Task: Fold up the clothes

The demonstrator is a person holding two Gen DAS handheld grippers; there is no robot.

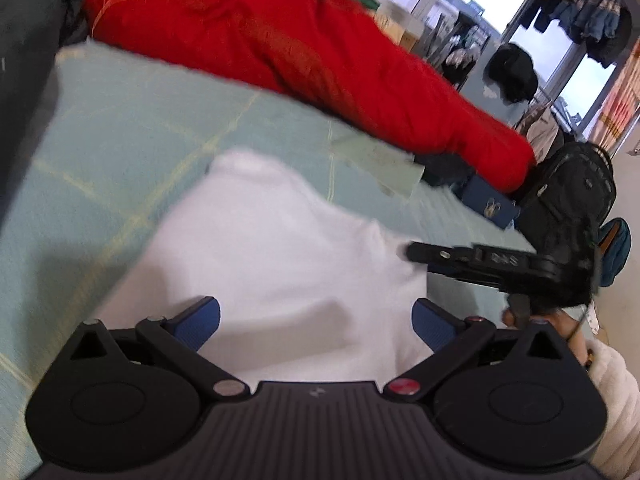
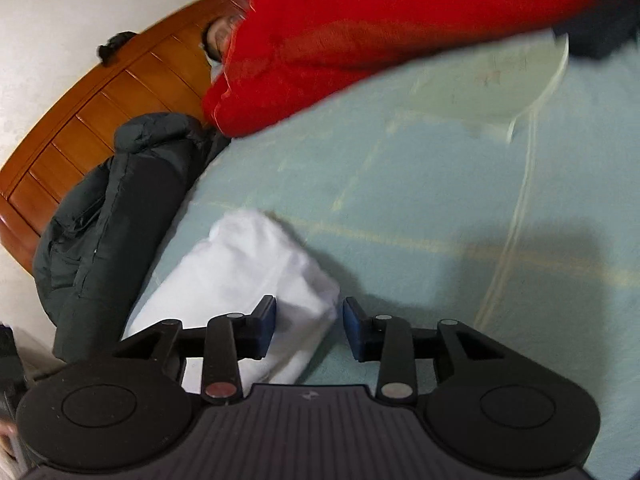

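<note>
A white garment (image 1: 276,248) lies folded on the pale green bed sheet (image 1: 132,144). My left gripper (image 1: 316,320) is open just above its near part, jaws wide apart and empty. My right gripper (image 2: 310,320) is open too, straddling the right end of the white garment (image 2: 244,276). In the left wrist view the right gripper's fingers (image 1: 436,254) reach the garment's right edge from the right.
A red quilt (image 1: 288,36) lies across the far side of the bed. A dark padded jacket (image 2: 116,208) sits by the wooden headboard (image 2: 92,120). A clear plastic bag (image 2: 492,80) lies on the sheet. A black backpack (image 1: 572,200) and hanging clothes stand beyond the bed.
</note>
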